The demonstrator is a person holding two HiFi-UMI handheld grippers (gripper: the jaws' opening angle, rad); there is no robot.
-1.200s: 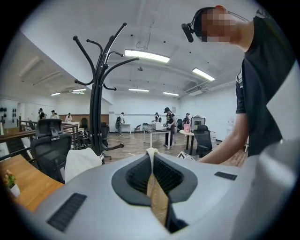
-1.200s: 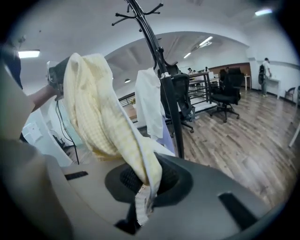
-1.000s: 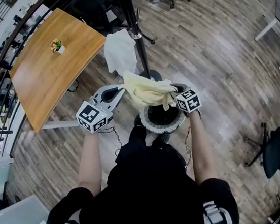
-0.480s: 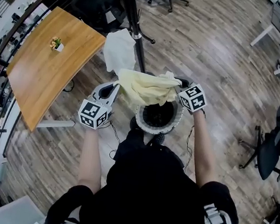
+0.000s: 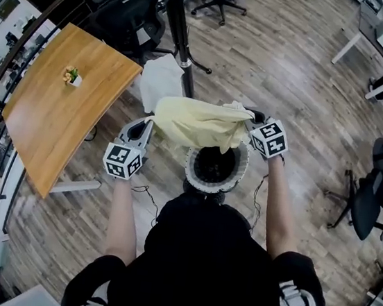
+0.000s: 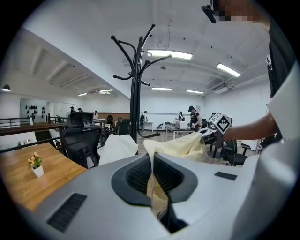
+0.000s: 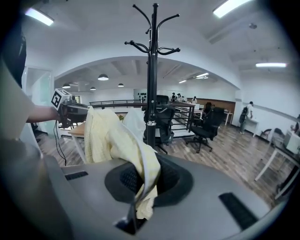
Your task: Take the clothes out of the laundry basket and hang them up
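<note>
Now our left gripper [image 5: 148,123] and right gripper [image 5: 250,119] both clench a pale yellow fabric garment [image 5: 199,123]; round white basket [image 5: 241,173] beneath.

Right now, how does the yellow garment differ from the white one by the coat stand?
The yellow garment is stretched between left gripper and right gripper above the laundry basket; the white garment hangs by the coat stand, ungripped. The yellow garment is spread wide; the white garment droops bunched. Both are limp cloth.

This is looking like an open-plan office: swivel chairs [image 7: 206,123] and white desks [image 5: 374,20] are standing around the coat stand [image 7: 151,70], strip lights [image 6: 169,54] are glowing above it, and people [image 6: 193,116] are standing behind it.
</note>
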